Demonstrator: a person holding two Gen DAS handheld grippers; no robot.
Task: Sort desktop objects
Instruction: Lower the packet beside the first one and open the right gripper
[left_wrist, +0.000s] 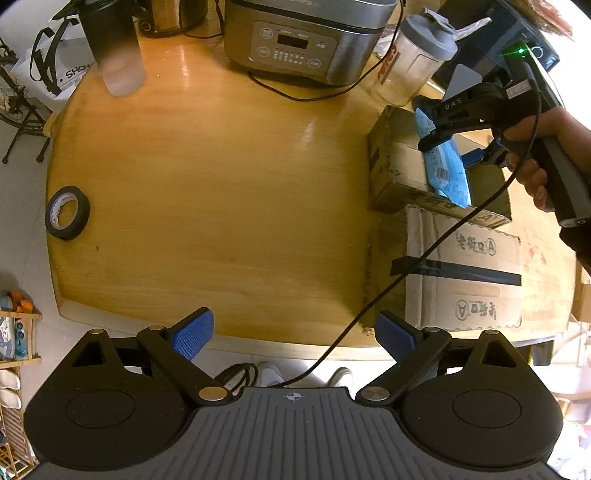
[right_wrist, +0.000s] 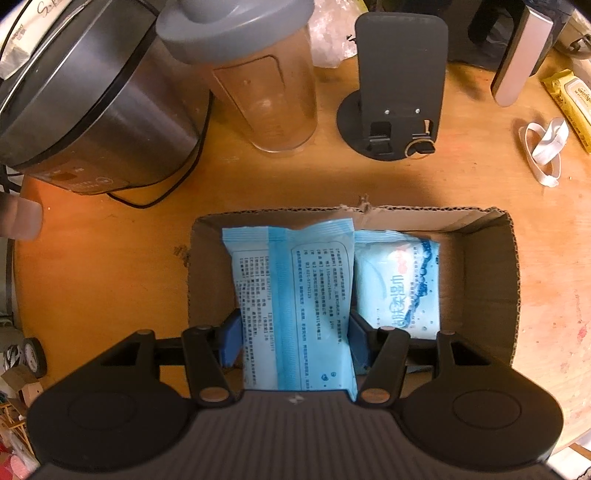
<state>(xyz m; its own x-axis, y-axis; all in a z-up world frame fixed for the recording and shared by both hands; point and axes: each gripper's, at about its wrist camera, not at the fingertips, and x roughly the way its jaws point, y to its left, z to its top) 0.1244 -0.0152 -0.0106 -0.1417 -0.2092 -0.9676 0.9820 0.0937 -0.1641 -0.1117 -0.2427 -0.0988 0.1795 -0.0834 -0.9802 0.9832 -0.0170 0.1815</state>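
My right gripper (right_wrist: 295, 343) is shut on a light blue wet-wipes pack (right_wrist: 295, 295) and holds it over the open cardboard box (right_wrist: 491, 277). A second blue wipes pack (right_wrist: 399, 284) lies inside the box, to the right. In the left wrist view the right gripper (left_wrist: 458, 144) hangs over the same box (left_wrist: 391, 170) with the pack (left_wrist: 447, 173) between its fingers. My left gripper (left_wrist: 293, 332) is open and empty above the table's near edge. A black tape roll (left_wrist: 67, 212) lies at the table's left edge.
A rice cooker (left_wrist: 295, 40), a clear shaker with grey lid (left_wrist: 410, 62) and a dark-topped bottle (left_wrist: 114, 48) stand at the back. A black phone stand (right_wrist: 395, 92), a white band (right_wrist: 543, 147) and a yellow pack (right_wrist: 569, 99) lie beyond the box.
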